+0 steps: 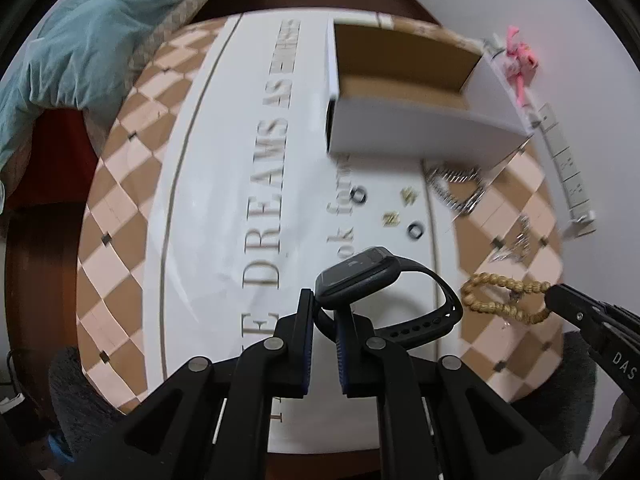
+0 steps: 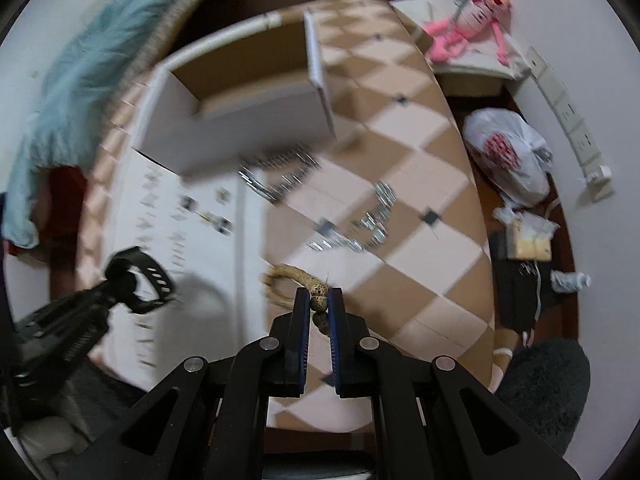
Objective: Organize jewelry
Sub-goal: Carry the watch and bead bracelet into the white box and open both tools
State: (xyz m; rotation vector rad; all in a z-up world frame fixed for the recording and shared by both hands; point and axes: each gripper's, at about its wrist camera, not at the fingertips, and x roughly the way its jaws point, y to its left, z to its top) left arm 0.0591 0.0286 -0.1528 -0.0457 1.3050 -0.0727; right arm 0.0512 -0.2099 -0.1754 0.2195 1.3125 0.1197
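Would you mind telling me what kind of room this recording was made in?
Most likely a bedroom: a bed with a teal blanket stands beside the table, a pink plush toy lies on a side surface, and a wall power strip runs nearby.

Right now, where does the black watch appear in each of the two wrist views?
Left wrist view: the black watch is at lower centre, its strap clamped in the left gripper.
Right wrist view: the same watch is at the lower left, blurred, at the tip of the other gripper.
Shared landmark: the open white box lies beyond it in both.
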